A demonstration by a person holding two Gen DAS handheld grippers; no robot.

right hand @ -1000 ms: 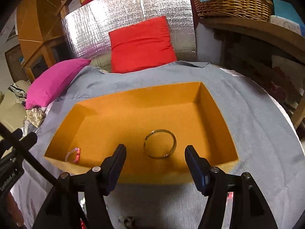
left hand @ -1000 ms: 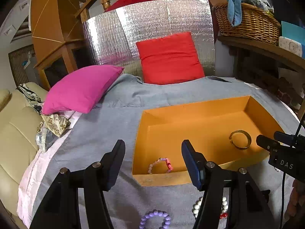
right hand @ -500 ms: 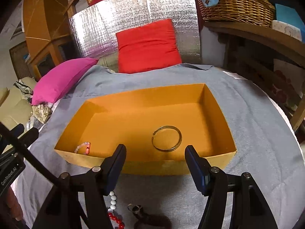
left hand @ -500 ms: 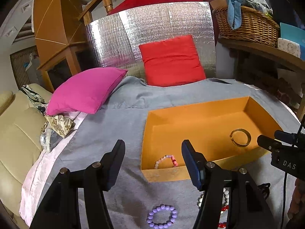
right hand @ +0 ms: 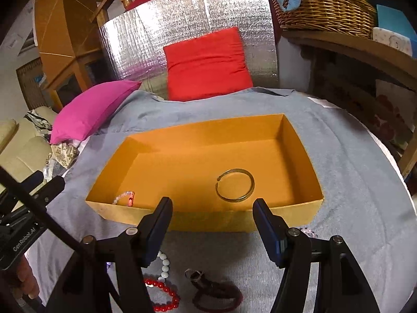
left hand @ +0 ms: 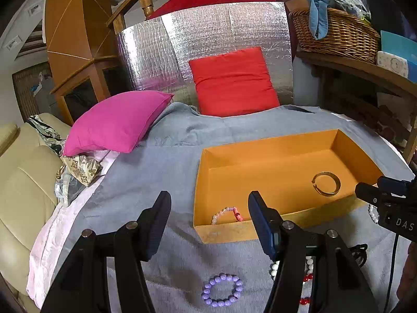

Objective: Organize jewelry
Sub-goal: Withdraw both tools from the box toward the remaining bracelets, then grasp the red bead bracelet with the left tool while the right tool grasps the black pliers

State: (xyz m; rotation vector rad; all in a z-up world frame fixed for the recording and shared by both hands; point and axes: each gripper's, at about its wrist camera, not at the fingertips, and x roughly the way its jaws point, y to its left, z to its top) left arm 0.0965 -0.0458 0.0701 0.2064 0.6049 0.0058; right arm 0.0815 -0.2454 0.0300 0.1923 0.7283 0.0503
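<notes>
**Both jaws released above the jewelry**

Left gripper and right gripper: jaws spread, nothing between them. The orange box on the grey cloth contains a gold bangle and a pink bead bracelet. The purple bracelet lies outside, near the left gripper.

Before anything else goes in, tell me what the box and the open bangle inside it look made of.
Orange box: looks like matte cardboard, with thin flat walls, folded corners and no shine. Open bangle: probably metal, brass or gold toned, with a thin rigid band, a gap and dull glints.
</notes>
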